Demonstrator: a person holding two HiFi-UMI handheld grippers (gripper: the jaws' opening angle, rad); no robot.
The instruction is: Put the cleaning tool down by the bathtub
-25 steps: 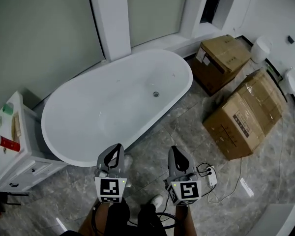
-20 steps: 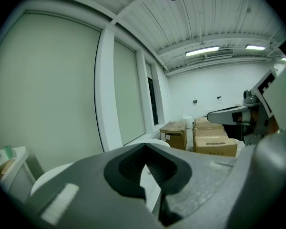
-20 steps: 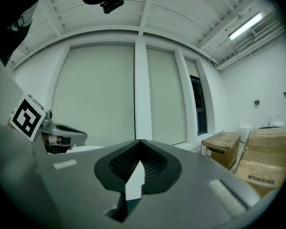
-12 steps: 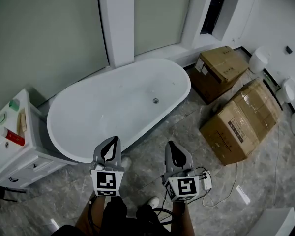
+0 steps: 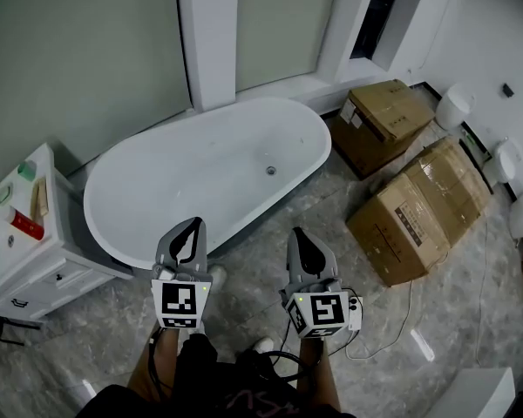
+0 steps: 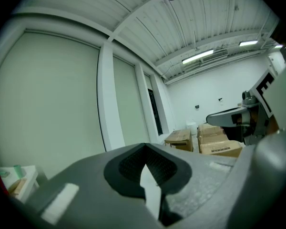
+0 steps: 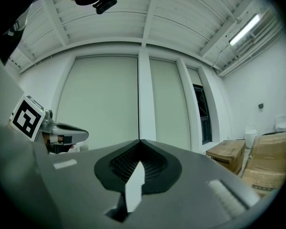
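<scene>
Well, my left gripper (image 5: 191, 226) & right gripper (image 5: 297, 234) are both pinched shut w/ nothing in them, side by side, near the big white oval bathtub (image 5: 200, 177) (brown cardboard boxes (image 5: 414, 209) sit to my right).

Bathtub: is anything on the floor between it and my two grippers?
Nothing visible does. Between the left gripper, the right gripper and the bathtub, the floor shows only the person's shoe; the boxes sit off to the right.
</scene>
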